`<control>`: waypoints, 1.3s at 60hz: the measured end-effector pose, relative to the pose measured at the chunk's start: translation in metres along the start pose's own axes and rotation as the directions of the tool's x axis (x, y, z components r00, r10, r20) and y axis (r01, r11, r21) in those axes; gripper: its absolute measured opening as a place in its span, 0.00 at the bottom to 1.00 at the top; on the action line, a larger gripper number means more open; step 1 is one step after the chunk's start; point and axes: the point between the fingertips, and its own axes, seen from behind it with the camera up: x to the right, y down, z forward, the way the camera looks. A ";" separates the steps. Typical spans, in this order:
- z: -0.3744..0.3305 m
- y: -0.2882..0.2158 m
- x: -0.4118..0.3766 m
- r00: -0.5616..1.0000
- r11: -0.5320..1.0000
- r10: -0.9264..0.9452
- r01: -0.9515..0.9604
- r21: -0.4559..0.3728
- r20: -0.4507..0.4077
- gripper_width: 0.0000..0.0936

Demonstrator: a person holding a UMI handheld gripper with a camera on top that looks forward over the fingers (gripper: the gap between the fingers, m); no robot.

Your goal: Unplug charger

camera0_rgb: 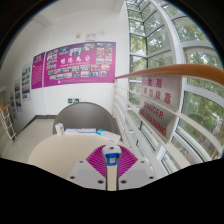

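My gripper (pixel 111 150) shows at the bottom of the view with its two magenta pads (pixel 97 162) drawn together in a narrow V. A small blue charger (pixel 111 157) with a white middle sits pinched between the pads near the fingertips. The fingers press on it from both sides. No socket or cable is visible; the charger is held up in the air above a pale curved counter (pixel 70 150).
A white curved wall (pixel 85 112) stands ahead. Tall windows (pixel 170 50) with a wooden handrail (pixel 170 70) and a red-lettered sign (pixel 155 110) run along the right. Pink posters (pixel 70 65) hang on the far wall.
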 end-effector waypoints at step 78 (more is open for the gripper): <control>-0.227 0.091 -0.009 0.998 0.971 -0.050 0.039 -0.234 -0.042 0.92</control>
